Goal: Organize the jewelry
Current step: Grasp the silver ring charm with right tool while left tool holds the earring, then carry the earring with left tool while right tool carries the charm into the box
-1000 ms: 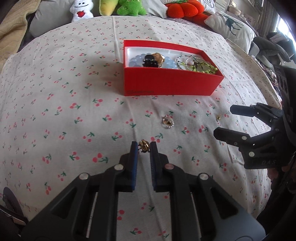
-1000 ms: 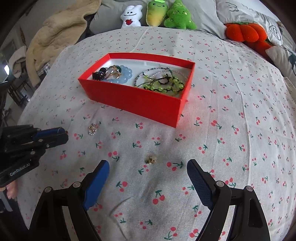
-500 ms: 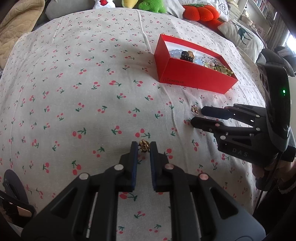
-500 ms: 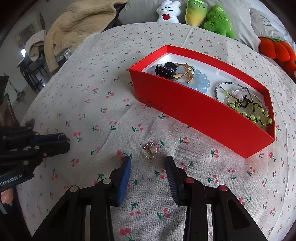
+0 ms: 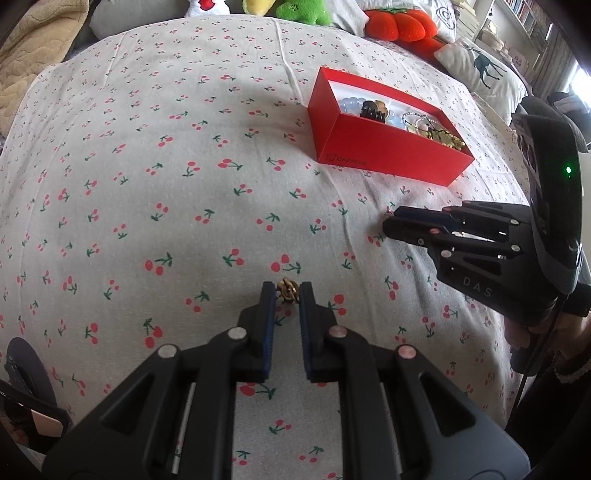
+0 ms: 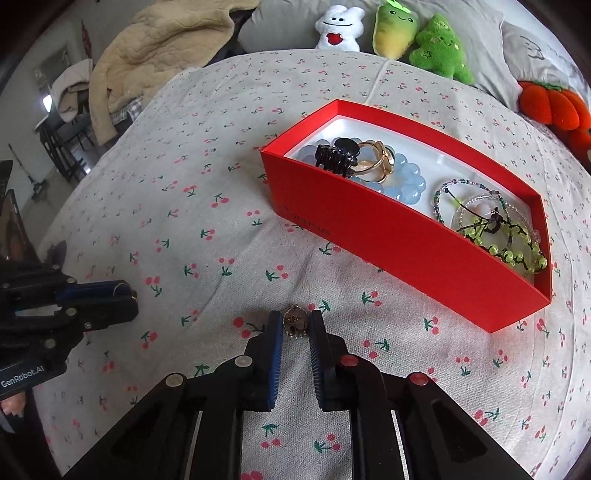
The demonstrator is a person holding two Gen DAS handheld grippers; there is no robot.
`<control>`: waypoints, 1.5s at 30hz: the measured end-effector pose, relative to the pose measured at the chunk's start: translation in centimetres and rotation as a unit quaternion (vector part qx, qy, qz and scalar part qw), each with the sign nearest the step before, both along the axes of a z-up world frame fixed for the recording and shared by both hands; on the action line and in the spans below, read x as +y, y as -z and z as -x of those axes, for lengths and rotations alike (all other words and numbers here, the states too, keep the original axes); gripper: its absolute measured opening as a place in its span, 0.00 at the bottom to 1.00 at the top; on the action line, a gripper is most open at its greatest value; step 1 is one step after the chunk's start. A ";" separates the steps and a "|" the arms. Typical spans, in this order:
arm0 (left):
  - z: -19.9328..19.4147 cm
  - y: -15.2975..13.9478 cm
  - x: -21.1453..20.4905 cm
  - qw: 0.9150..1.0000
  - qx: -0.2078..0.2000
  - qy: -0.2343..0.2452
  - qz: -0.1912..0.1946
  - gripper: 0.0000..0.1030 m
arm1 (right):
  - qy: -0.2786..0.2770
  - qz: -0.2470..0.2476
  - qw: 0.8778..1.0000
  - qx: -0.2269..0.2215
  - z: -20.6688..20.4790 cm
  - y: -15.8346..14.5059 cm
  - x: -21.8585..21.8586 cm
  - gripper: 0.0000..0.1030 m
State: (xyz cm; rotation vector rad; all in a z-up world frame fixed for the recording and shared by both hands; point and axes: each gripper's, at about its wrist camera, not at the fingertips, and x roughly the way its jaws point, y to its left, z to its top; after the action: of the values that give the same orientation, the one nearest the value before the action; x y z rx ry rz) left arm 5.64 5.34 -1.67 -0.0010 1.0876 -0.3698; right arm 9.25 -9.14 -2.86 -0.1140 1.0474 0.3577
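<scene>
Bare bedspread (image 5: pixel 184 184) left of red box (image 5: pixel 384 155)

You've got a cherry-print bedsheet (image 6: pixel 207 229) under everything. At its far edge sit plushies: white ghost w/ red heart (image 6: pixel 338 27), yellow-green one (image 6: pixel 393 27), green tree (image 6: pixel 439 48), orange-red pumpkin (image 6: pixel 554 105). Beige quilt (image 6: pixel 155 48) is bunched far left; deer-print pillow (image 5: pixel 484 68) lies far right.

left hand-held gripper (image 5: pixel 287 295): black, blue pads | screws: silver

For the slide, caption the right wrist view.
Right gripper just closed on a small ring beside the red jewelry box.
</scene>
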 end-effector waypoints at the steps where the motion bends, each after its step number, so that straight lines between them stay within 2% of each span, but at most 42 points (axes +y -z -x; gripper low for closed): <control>1: 0.0 -0.1 0.0 1.000 -0.002 0.000 0.001 0.14 | -0.001 -0.002 1.000 0.001 0.1 -0.2 -0.1 0.14; 12: -0.4 -1.7 -0.5 1.000 -0.019 0.000 0.014 0.14 | 0.002 -0.037 0.999 -0.012 1.9 -4.1 -2.4 0.14; 20: -1.3 -3.4 -1.9 0.999 -0.048 0.013 0.022 0.14 | 0.055 -0.038 0.997 -0.027 1.4 -6.5 -5.6 0.14; 26: -3.4 -5.2 -4.5 0.996 -0.072 0.026 0.040 0.14 | 0.092 -0.061 0.993 -0.031 -0.2 -8.1 -7.5 0.14; 34: -6.9 -6.1 -8.0 0.995 -0.083 0.023 0.040 0.14 | 0.163 -0.094 0.982 -0.009 -2.5 -7.9 -11.1 0.14; 45: -12.5 -4.9 -9.3 0.998 -0.058 -0.007 0.037 0.14 | 0.175 -0.136 0.975 0.005 -5.7 -6.8 -12.7 0.14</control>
State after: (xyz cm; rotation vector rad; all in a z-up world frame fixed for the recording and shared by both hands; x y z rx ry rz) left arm 18.15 -3.93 3.23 -0.0524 0.9585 -0.3926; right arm 14.98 -21.84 3.99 0.3160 0.9963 0.1768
